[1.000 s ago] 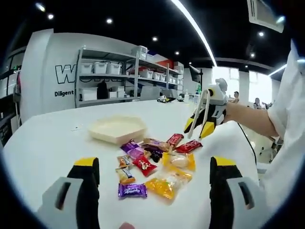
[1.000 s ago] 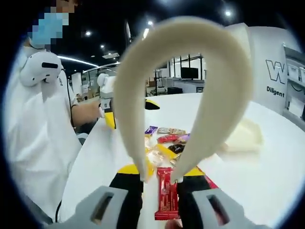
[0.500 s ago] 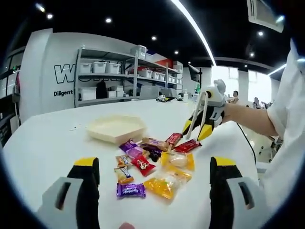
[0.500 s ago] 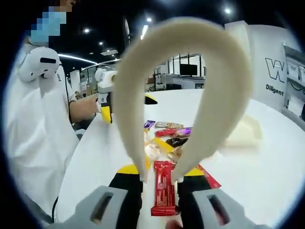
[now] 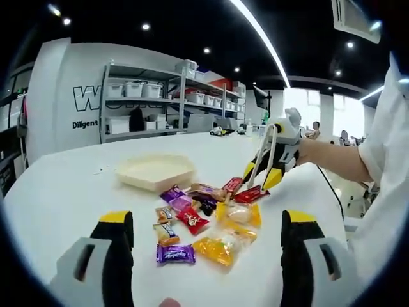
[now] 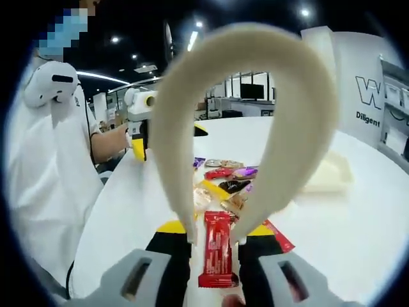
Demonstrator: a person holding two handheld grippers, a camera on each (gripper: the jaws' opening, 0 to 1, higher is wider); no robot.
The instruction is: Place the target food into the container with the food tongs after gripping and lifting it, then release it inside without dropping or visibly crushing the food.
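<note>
left tool [image 5: 204, 240]: jaws wide apart, nothing between them; poised over the near edge of the table, aimed at the sweets pile
right tool [image 6: 214, 252]: clenched on the food tongs; also seen in left gripper view [image 5: 265, 176], above the far right side of the pile
food tongs [image 6: 243, 115]: cream U-shaped loop, arms running down into the right tool's jaws; tips close together, one on each side of the red bar's top end
red bar [image 6: 216, 249]: red wrapper, standing lengthwise between the tong tips; lifted or resting on the table, cannot tell
second red bar [image 6: 276, 235]: flat on the table just right of the tong tips
sweets pile [image 5: 204, 217]: mixed wrappers in a loose cluster mid-table
pile contents: purple candy [image 5: 176, 254] nearest the left tool, yellow packets [image 5: 223, 246] beside it, red, brown and purple pieces behind
container [image 5: 155, 171]: shallow cream tray, nothing visible inside, just beyond the pile toward the far left; seen past the tongs in right gripper view [image 6: 327, 176]
table [image 5: 64, 192]: white, rounded edge; broad bare surface left of the pile and around the container
gap pile to container: short strip of bare table
right edge: person in white sleeve [image 5: 383, 160] standing against it, forearm reaching in over the table
background: shelving with bins [image 5: 144, 105] well beyond the far edge
</note>
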